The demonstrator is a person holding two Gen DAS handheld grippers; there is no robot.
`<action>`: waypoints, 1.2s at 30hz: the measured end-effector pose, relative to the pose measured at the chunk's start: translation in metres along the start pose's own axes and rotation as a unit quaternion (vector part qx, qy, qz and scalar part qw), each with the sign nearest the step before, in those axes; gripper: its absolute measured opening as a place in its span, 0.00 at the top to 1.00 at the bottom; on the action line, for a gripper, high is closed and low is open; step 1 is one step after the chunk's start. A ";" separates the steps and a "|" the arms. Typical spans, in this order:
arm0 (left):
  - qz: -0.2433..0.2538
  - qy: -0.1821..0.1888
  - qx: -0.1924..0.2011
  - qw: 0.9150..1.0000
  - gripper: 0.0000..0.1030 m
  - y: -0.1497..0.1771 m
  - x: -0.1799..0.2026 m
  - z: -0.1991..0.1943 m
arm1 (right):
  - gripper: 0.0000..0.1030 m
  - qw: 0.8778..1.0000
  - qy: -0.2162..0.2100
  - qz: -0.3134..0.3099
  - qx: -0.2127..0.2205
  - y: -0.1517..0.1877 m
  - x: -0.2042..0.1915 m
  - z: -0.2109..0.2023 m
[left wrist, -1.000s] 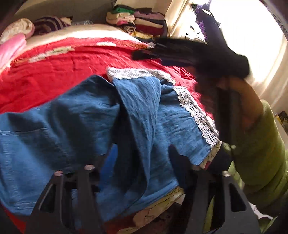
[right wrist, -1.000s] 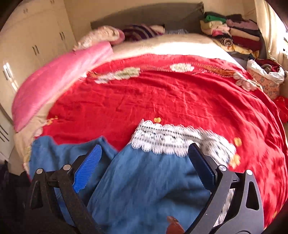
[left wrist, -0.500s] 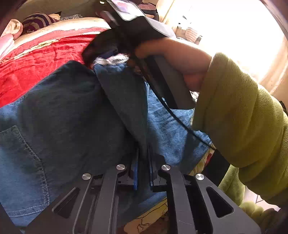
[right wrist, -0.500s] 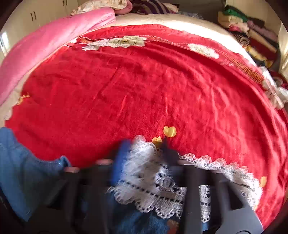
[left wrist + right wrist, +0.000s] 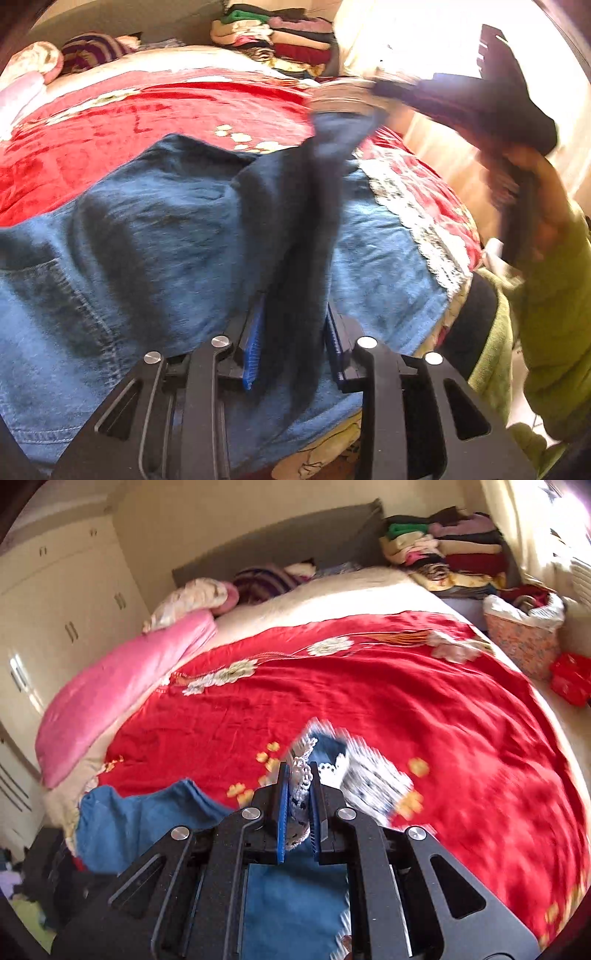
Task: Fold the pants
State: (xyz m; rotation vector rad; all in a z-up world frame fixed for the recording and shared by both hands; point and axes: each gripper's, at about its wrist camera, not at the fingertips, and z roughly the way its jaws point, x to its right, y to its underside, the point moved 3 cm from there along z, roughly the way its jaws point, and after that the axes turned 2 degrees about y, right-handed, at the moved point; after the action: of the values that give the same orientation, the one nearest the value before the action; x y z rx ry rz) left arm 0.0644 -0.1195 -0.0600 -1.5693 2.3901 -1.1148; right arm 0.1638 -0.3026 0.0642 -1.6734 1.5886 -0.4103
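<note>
2 grips hold the blue denim pants [image 5: 155, 229], which lie spread across the near part of the red bedspread [image 5: 424, 701], waist and back pocket toward the left wrist view's lower left. The left gripper [image 5: 291, 347] has its blue-padded fingers closed on a thick ridge of denim bunched up near the crotch, and that ridge rises dark and taut toward the lifted leg. The right gripper [image 5: 298, 805] pinches the white lace hem [image 5: 301, 775] of 1 leg between fingers pressed almost together, with the cuff raised clear of the bedspread; motion blur there suggests it is being carried.

To do this step well, my judgement is that the raised leg should travel across and land edge to edge on the other leg [image 5: 384, 251], whose lace cuff lies flat near the bed's right side. The left grip should anchor the crotch so the fold line runs straight. Lace is thin and could slip or tear, so the pull should be gentle. Beyond the pants, a pink quilt [image 5: 122, 686] and stacked folded clothes [image 5: 443, 554] sit well apart.
</note>
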 end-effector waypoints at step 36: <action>0.110 -0.027 -0.028 0.993 0.98 0.039 0.026 -0.011 | 0.64 0.994 0.068 -0.081 -0.038 0.145 0.007 -0.095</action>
State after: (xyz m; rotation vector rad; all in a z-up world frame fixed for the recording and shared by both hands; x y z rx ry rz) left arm 0.0174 -0.1271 -0.0669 -1.2927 2.5040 -0.9592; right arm -0.0016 -0.3270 0.0202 -1.8754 1.5879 -0.5633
